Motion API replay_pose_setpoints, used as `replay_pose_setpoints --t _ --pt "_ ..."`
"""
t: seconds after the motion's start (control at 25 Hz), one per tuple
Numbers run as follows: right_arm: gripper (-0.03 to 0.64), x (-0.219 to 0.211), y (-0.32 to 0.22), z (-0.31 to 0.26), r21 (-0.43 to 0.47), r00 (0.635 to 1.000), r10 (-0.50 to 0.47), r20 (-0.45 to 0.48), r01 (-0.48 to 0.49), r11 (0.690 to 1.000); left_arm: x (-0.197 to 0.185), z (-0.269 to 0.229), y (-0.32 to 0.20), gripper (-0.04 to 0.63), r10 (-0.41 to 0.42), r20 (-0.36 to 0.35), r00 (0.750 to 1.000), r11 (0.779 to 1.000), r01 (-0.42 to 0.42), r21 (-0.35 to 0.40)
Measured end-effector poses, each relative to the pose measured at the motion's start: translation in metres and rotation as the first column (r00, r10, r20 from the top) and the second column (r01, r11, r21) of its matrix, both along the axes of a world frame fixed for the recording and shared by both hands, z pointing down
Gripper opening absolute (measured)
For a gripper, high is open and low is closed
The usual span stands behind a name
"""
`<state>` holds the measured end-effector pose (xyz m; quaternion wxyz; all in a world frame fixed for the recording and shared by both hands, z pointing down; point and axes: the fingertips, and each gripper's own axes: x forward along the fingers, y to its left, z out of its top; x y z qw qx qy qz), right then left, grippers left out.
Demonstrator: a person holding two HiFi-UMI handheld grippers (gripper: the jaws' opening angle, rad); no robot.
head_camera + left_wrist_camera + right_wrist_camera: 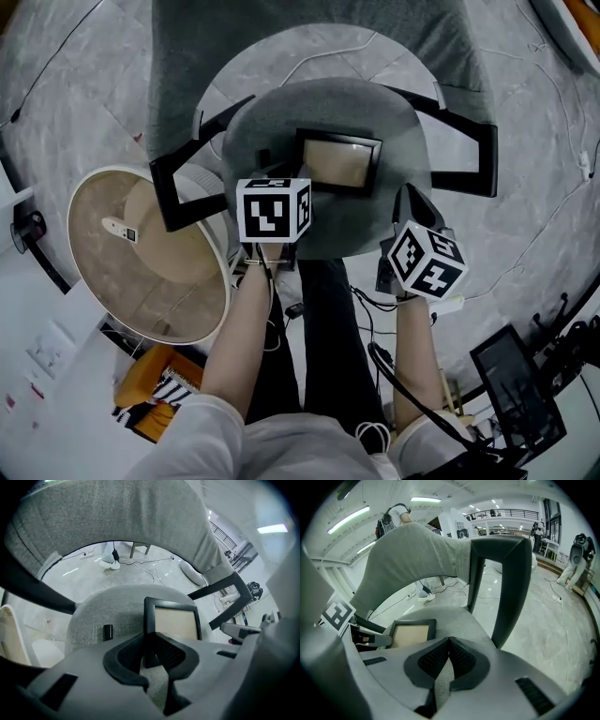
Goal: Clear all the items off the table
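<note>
A black picture frame (339, 161) with a beige panel lies on the round grey seat (394, 122) of an armchair. My left gripper (298, 187) is at the frame's near left corner. In the left gripper view that corner of the frame (174, 620) runs down between the two pads, and the left gripper (151, 649) is shut on it. My right gripper (413, 204) hovers over the seat's right edge, apart from the frame (411, 634). In its own view the right gripper (449, 643) is shut with nothing between the pads.
A round beige table (178, 300) stands at the left with a small white device (120, 228) on it. A small black object (108, 631) lies on the seat left of the frame. Black armrests (464, 159) flank the seat. Cables and a black stand (516, 389) lie on the floor.
</note>
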<state>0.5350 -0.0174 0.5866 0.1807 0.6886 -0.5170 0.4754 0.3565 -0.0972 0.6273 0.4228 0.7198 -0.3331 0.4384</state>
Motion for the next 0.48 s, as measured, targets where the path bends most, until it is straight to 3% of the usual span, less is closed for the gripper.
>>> replay_pose_setpoints --t 0.48 --pt "0.023 0.000 0.000 0.011 -0.014 1.000 -0.015 0.006 0.015 1.000 0.003 0.017 -0.005 0.077 -0.035 0.057 0.998 0.999 0.035 0.013"
